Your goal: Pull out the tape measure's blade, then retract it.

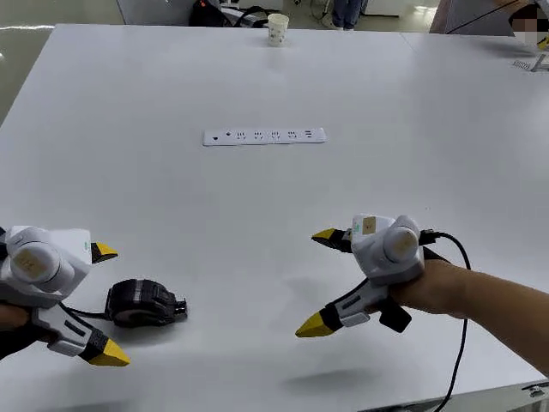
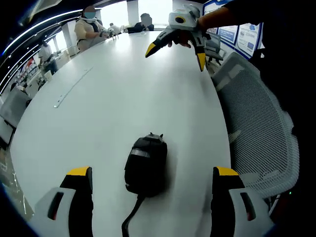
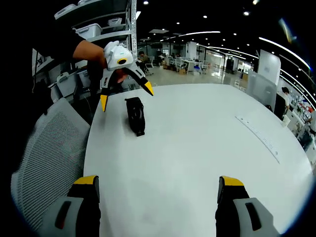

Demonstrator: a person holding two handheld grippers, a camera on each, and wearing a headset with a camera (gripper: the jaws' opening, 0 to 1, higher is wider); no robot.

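left tongs (image 1: pixel 107 304) & right tongs (image 1: pixel 317 280) both wide open, nothing gripped

black tape measure (image 1: pixel 144 302) lies flat on the white worktop (image 1: pixel 257 197), between the left tongs' yellow tips w/o touching either, blade not yet out. its blade end faces the right tongs; a black cord trails off its back end twd the left tongs. right tongs are held above the worktop, well apart from the tape measure, tips aimed at it. white power strip (image 1: pixel 264 136) lies mid-worktop, paper cup (image 1: pixel 277 28) at the far edge.

Place: open office-lab | shelves (image 3: pixel 106 22) with bins — mesh chair (image 2: pixel 256 118) — desks (image 3: pixel 183 64)
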